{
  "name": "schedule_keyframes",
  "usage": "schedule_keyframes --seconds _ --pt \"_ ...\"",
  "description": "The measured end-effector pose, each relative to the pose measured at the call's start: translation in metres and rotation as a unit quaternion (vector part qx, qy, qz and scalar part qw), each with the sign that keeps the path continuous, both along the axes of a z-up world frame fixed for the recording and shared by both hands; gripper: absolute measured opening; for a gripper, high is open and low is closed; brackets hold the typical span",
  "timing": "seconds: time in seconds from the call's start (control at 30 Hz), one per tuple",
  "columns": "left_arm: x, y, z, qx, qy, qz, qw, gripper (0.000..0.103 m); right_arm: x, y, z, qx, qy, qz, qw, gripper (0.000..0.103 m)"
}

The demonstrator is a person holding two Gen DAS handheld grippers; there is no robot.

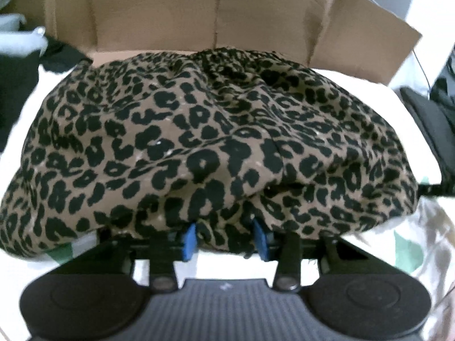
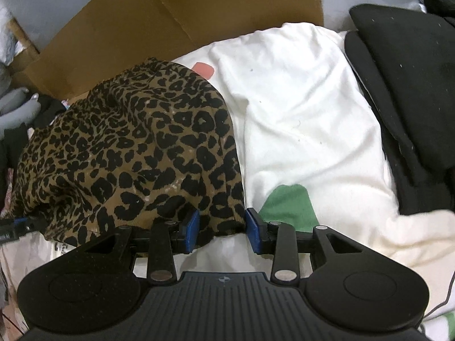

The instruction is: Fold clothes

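Left wrist view, leopard-print garment (image 1: 210,142) bunched between blue pads of left hand-held gripper (image 1: 226,240), jaws apart.

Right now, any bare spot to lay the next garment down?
Free: the white bedding between the leopard-print garment and the black cushion. Crowded: left of the garment, dark clothes pile against the cardboard box. Both grippers, left gripper and right gripper, sit at the garment's near hem.

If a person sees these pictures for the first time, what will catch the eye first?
The leopard-print garment dominates, heaped on a white cover in front of a brown cardboard box. Its near edge lies between the blue pads of the left gripper and the right gripper. Black fabric lies at the right.
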State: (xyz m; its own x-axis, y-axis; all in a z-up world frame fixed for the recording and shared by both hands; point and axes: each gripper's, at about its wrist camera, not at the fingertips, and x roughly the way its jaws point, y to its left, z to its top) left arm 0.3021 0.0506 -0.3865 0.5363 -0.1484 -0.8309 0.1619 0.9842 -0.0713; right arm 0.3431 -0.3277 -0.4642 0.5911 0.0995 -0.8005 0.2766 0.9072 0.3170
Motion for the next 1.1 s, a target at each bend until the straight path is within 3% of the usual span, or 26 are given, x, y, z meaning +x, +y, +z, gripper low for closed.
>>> schedule_keyframes --seconds 0.07,0.13,0.17,0.23,0.3,0.37,0.57,0.8,1.1 --pt "-0.001 -0.005 -0.001 0.020 -0.004 -0.009 0.9998 0.034 -0.001 0.000 0.000 0.003 0.002 -0.004 1.000 0.042" --pt "-0.001 -0.011 -0.001 0.053 -0.011 -0.015 0.9984 0.034 0.001 0.001 0.000 0.001 0.002 -0.001 1.000 0.032" --pt "-0.002 -0.012 0.000 0.072 -0.017 -0.014 0.9972 0.034 0.002 0.001 0.000 0.001 0.003 -0.002 1.000 0.021" --pt "-0.006 -0.012 0.003 0.084 -0.027 -0.010 0.9961 0.034 0.001 -0.002 0.000 0.007 0.003 -0.006 1.000 0.012" --pt "-0.006 -0.009 0.005 0.068 -0.026 -0.009 0.9973 0.033 -0.002 -0.005 0.002 0.012 -0.001 -0.009 1.000 0.006" --pt "-0.005 -0.006 0.005 0.055 -0.019 -0.007 0.9983 0.003 -0.007 -0.006 0.006 0.007 -0.006 -0.011 1.000 0.005" --pt "-0.011 -0.010 0.015 0.029 -0.012 -0.007 0.9995 0.003 -0.022 -0.017 0.027 -0.005 -0.024 -0.026 0.999 0.003" --pt "-0.017 -0.007 0.039 -0.054 0.010 0.019 0.9983 0.002 -0.030 -0.026 0.054 -0.028 -0.051 -0.029 0.998 0.003" --pt "-0.024 -0.004 0.057 -0.137 0.039 0.036 0.9892 0.002 -0.033 -0.040 0.079 -0.055 -0.073 -0.039 0.995 0.003"
